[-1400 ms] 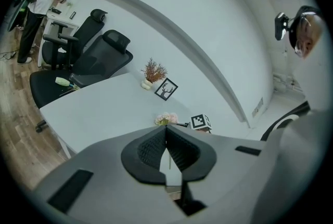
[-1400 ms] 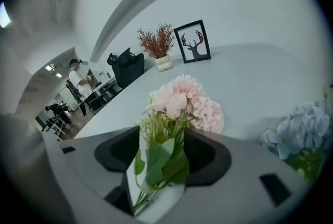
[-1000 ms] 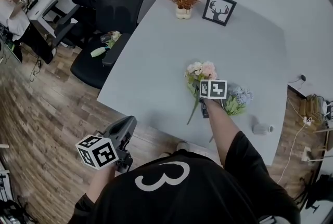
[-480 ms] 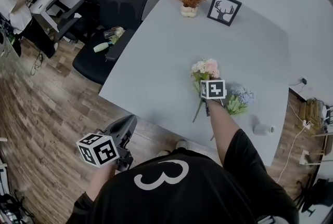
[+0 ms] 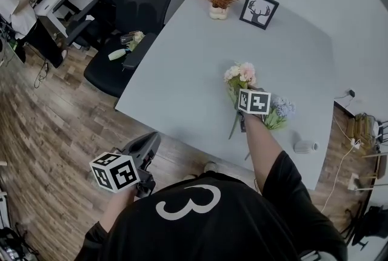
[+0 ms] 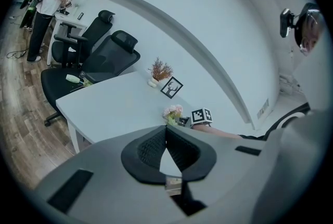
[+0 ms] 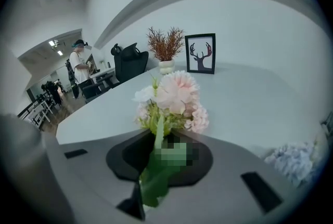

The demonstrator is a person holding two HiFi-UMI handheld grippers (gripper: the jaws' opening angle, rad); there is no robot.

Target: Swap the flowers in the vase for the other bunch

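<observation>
Right claw point(image 7: 160, 139) has just been closing and now grips the pink flower bunch point(image 5: 240, 74) by its stems, centre-right on the worktop point(image 5: 182, 72). Blue bunch point(image 5: 281, 109) lies just beside it. Left claw point(image 6: 166, 130) is pinched together and empty, lower left.

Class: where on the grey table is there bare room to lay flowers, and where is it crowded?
Free: the left half of the grey table, between its left edge and the pink and white flower bunch; also right of the framed deer picture. Crowded: the near right, around the blue flower bunch and small white cylinder.
</observation>
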